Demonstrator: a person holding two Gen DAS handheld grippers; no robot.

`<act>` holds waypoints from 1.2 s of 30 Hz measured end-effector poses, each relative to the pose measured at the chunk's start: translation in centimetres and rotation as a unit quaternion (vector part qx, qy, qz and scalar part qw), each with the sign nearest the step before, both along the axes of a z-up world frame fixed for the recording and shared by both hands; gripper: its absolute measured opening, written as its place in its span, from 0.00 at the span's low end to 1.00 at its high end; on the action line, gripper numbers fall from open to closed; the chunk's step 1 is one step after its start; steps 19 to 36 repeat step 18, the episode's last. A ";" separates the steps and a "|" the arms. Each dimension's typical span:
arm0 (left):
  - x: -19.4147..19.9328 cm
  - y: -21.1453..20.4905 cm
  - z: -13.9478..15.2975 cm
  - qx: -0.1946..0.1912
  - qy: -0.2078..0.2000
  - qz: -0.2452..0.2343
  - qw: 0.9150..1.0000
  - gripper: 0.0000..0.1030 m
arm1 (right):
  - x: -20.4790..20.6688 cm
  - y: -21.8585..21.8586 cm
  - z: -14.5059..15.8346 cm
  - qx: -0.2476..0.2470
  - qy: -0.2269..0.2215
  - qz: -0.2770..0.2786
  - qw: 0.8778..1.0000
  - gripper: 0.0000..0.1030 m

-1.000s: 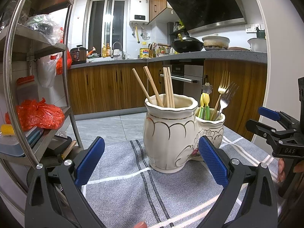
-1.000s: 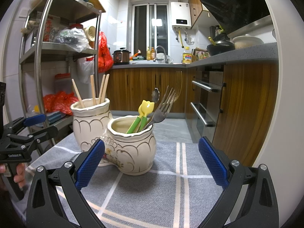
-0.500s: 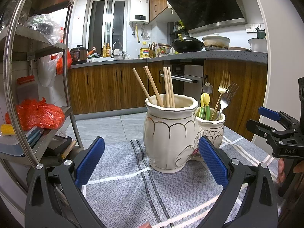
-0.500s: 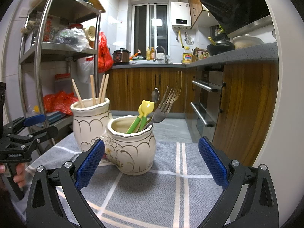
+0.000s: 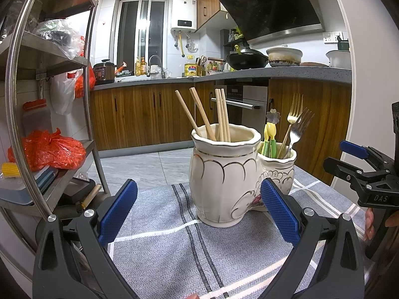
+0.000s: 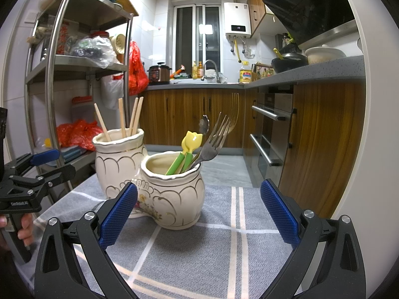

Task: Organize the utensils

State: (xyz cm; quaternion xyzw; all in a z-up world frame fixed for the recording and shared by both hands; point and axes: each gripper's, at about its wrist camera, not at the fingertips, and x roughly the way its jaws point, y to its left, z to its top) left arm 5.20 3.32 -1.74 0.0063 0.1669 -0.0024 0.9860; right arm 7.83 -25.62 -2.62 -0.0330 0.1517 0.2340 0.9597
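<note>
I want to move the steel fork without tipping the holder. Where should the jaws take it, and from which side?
Probably from above, on the bare neck just below the tines of the steel fork, the right gripper being nearer. It leans up and right out of the shorter pot, its handle hidden inside. The gold fork and tulip-topped green utensils stand close beside it.

A grey striped cloth covered the table, and beyond it ran a grey countertop over wooden cabinets. On the countertop stood a black wok, a white pot just beside the wok, an oil bottle and a rice cooker. Left of the countertop, a steel rack held red plastic bags.
</note>
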 end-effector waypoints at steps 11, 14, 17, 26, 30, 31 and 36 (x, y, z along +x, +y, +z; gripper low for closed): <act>0.0 0.0 0.0 0.000 -0.001 0.000 1.000 0.95 | 0.0 0.0 0.0 0.000 0.000 0.000 1.000 0.95; 0.1 0.0 0.1 0.001 0.000 0.001 1.000 0.95 | 0.0 0.0 0.0 0.000 0.000 0.000 1.000 0.95; 0.2 0.0 0.2 0.000 0.001 0.002 1.000 0.95 | 0.0 0.0 0.0 0.000 0.000 0.000 1.000 0.95; 0.2 0.0 0.2 0.000 0.002 0.003 1.000 0.95 | 0.0 0.0 0.0 0.000 0.000 0.000 1.000 0.95; 0.2 0.0 0.2 0.000 0.002 0.003 1.000 0.95 | 0.0 0.0 0.0 0.000 0.000 0.000 1.000 0.95; 0.2 0.0 0.2 0.000 0.002 0.003 1.000 0.95 | 0.0 0.0 0.0 0.000 0.000 0.000 1.000 0.95; 0.2 0.0 0.2 0.000 0.002 0.003 1.000 0.95 | 0.0 0.0 0.0 0.000 0.000 0.000 1.000 0.95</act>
